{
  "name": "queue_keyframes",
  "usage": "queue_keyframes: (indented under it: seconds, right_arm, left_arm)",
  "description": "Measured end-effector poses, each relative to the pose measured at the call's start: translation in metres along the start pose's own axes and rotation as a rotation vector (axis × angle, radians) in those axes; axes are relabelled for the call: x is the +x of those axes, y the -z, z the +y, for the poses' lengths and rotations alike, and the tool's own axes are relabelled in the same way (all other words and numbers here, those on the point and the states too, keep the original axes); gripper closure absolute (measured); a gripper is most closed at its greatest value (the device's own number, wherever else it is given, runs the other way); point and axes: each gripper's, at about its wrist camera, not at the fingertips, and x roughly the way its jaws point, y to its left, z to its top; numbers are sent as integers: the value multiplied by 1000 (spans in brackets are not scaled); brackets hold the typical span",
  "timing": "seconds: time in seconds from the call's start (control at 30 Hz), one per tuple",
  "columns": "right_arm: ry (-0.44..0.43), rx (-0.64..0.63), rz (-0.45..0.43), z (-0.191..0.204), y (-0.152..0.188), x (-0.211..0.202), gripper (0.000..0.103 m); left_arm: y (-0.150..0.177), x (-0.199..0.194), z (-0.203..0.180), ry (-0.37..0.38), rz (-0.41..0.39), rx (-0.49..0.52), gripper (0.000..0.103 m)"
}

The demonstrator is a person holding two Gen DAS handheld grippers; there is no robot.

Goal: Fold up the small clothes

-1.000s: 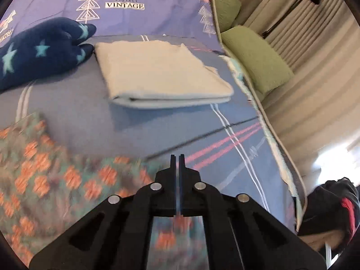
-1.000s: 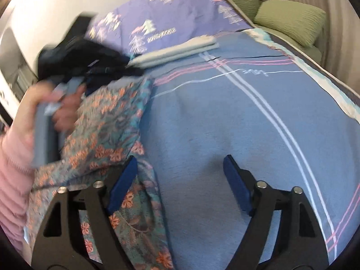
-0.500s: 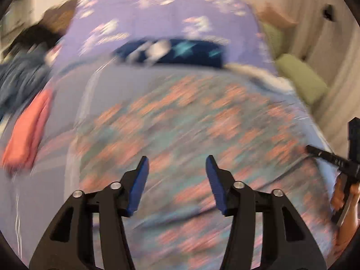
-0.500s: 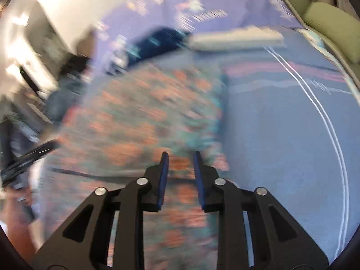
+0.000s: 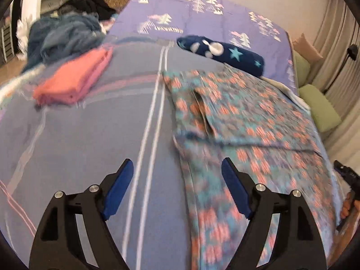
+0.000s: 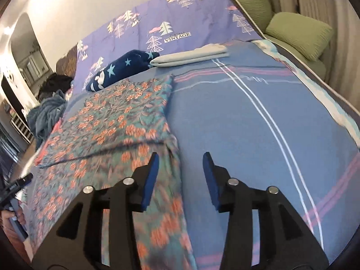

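Note:
A teal garment with orange flowers (image 5: pixel 243 121) lies spread flat on the blue striped bed cover (image 5: pixel 90 139), its far part folded over itself. It also shows in the right wrist view (image 6: pixel 112 121). My left gripper (image 5: pixel 177 175) is open and empty, above the garment's near left edge. My right gripper (image 6: pixel 180 168) is open and empty, above the garment's near right edge, its left finger (image 6: pixel 149 177) over the cloth.
A folded pink cloth (image 5: pixel 74 76) lies far left, with a heap of blue and dark clothes (image 5: pixel 65 33) behind it. A navy star-print roll (image 5: pixel 222 54) and a folded pale cloth (image 6: pixel 191 55) lie by the purple headboard cover (image 6: pixel 157 22). Green cushions (image 6: pixel 299 33) are right of the bed.
Both grippers opened: the left was shut a second ago, the right was nearly shut half a second ago. The garment now lies flat, and both views have swung to its near edge.

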Motion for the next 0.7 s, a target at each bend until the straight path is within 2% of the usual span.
queue_keyframes:
  seconds: [0.17,0.3,0.4,0.5,0.7]
  right_arm:
    - [-36,73,22,-29,26,-35,55]
    - [-63,98,37,-39,42,-49,55]
    - [-113,93,64,-42,56,-58,55]
    - [-160,86,102,-43,73,-68,54]
    - [-247,97,152,-54,112,-95,54]
  left_arm:
    - [34,-17,-3,127,35,-15,22]
    - [59,-26,-12,125,77,51,22]
    - [76,-36,-21,117,81,109,21]
    - [91,-47,-27,173,101,132,18]
    - [124,-69,-34,222,120,186,18]
